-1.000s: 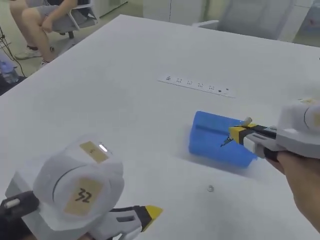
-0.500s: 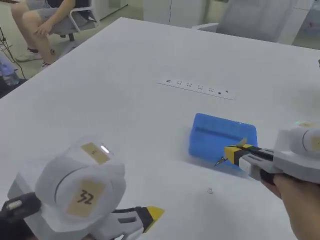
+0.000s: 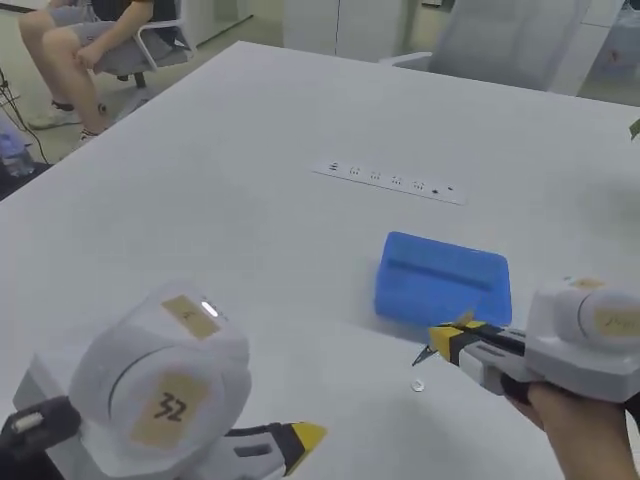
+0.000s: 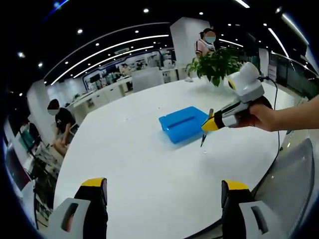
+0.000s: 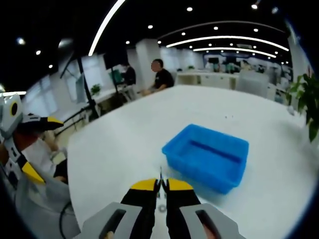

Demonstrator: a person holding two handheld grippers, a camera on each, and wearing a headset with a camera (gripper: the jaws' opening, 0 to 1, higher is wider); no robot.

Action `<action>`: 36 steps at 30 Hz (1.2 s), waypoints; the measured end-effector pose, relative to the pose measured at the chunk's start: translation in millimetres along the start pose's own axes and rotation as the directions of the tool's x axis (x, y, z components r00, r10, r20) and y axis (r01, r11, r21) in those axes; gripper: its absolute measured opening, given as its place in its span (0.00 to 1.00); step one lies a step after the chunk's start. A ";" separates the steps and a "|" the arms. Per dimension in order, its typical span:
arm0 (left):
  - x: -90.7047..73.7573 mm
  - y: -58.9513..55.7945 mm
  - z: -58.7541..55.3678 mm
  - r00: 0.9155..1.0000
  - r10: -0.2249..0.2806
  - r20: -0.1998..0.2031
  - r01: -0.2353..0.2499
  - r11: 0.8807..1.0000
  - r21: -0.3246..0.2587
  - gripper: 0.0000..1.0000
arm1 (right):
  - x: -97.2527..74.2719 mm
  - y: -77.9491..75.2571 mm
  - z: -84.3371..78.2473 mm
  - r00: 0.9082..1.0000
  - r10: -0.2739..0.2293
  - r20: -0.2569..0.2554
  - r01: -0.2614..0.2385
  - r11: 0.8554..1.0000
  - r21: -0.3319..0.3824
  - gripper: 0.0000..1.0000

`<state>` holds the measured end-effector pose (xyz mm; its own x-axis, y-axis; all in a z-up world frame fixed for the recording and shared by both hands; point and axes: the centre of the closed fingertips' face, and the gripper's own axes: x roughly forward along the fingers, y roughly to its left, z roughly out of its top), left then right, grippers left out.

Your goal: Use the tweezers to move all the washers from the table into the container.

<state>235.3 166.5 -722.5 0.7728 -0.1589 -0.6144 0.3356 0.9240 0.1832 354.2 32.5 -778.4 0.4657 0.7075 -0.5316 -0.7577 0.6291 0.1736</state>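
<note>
The blue container (image 3: 443, 280) stands open on the white table (image 3: 250, 200). In front of it lies one small washer (image 3: 417, 385). My right gripper (image 3: 450, 338) is shut on thin tweezers (image 3: 424, 354), whose tip hangs just above and behind the washer. In the right gripper view the tweezers (image 5: 160, 173) poke out between the closed jaws, with the container (image 5: 207, 154) just beyond to the right. My left gripper (image 4: 163, 191) is open and holds nothing, low at the near left (image 3: 300, 440). It looks at the container (image 4: 183, 123) and the right gripper (image 4: 212, 123).
A strip of small sockets (image 3: 390, 182) is set into the table behind the container. A person sits on a chair (image 3: 90, 40) off the table's far left corner. A potted plant (image 4: 214, 64) stands beyond the table.
My right gripper has drawn back from over the container toward me and down, so the tweezers' tip now hangs near the washer on the table. The left gripper has held still.
</note>
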 end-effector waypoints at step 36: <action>5.7 -3.8 -5.2 1.000 -0.009 -0.022 0.009 1.000 0.006 0.97 | 5.2 -2.2 -24.1 0.997 -0.020 -0.069 0.008 0.985 -0.172 0.01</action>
<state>235.7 163.9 -730.7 0.7579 -0.1593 -0.6327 0.3455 0.9206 0.1821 347.2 27.0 -801.5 0.4485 0.6707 -0.5908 -0.8210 0.5704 0.0243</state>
